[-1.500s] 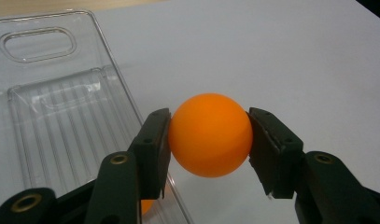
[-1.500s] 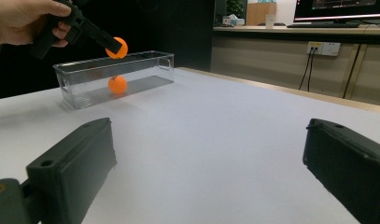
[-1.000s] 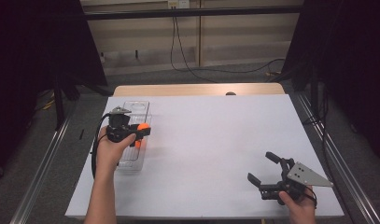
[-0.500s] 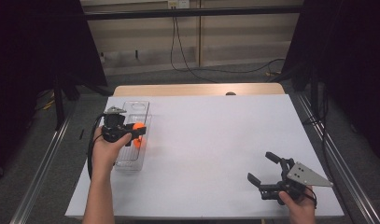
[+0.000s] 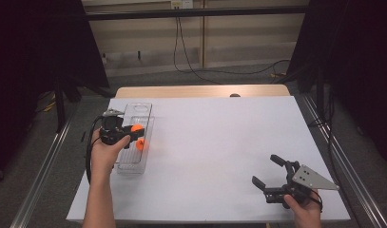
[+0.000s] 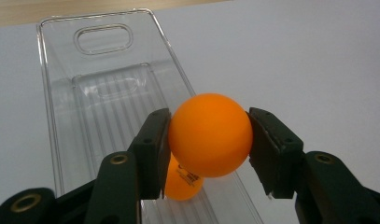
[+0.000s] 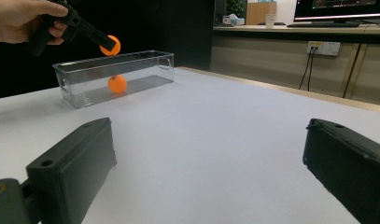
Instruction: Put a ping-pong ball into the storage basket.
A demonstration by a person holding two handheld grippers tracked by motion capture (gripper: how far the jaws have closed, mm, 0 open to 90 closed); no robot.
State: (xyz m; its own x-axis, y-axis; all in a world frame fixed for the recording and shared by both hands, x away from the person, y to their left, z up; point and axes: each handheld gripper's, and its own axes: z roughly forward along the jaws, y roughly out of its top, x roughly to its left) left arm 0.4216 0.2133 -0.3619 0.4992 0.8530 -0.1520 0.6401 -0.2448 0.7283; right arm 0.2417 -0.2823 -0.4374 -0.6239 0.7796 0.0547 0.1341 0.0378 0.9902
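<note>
Held above the clear tray (image 6: 52, 93), the left gripper (image 6: 208, 140) clamps a light, smooth, rigid orange ball (image 6: 210, 134) across its middle, while the right gripper (image 5: 269, 175) rests open.

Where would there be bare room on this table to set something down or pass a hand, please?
The widest free patch is the white table between the clear tray at the left and the right gripper near the front edge. It is crowded over the tray, where the left gripper holds an orange ball above a second ball.
</note>
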